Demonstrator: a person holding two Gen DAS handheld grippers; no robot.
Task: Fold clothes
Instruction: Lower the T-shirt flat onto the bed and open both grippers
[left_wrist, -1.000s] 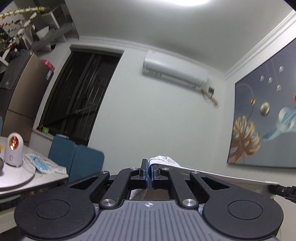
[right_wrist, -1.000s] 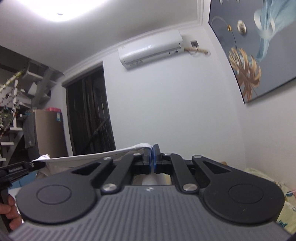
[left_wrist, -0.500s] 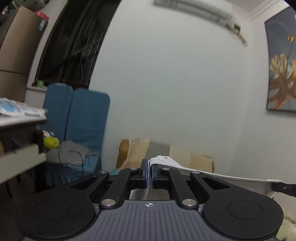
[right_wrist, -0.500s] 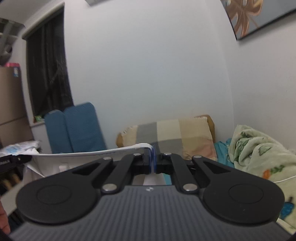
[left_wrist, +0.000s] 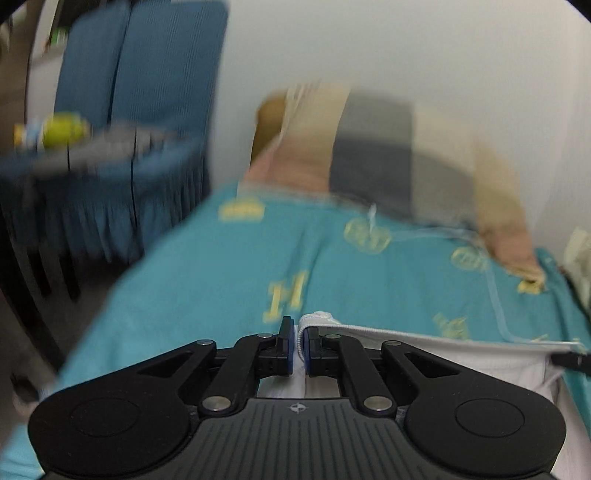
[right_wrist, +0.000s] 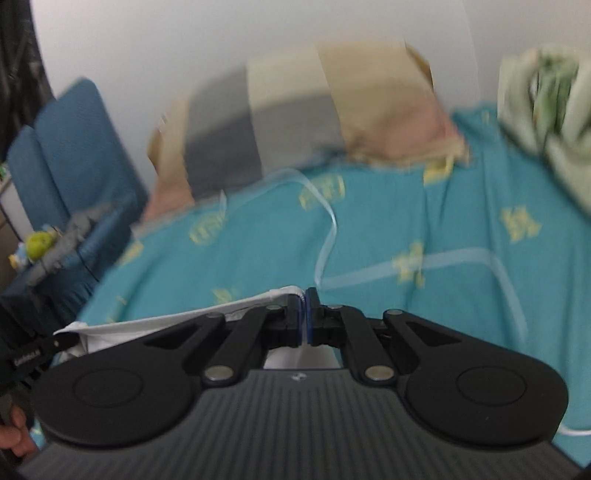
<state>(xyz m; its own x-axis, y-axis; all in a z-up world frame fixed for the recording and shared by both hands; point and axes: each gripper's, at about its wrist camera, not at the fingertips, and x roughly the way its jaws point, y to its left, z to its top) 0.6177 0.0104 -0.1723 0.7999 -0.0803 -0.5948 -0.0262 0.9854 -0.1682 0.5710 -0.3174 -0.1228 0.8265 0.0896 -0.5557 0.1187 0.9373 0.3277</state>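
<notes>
Teal bedsheet (left_wrist: 207, 295) — white garment (left_wrist: 443, 345) stretched taut between both tongs.

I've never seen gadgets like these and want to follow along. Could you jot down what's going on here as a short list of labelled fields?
setting: bed with teal sheet printed in yellow
held item: white cloth garment, its top edge stretched between both tools
left gripper: shut on the garment's corner
right gripper: shut on the other corner
behind: patchwork beige and grey pillow against the white wall
side: blue fabric chair
loose: thin white cable on the sheet
sharpness: background blurred
</notes>
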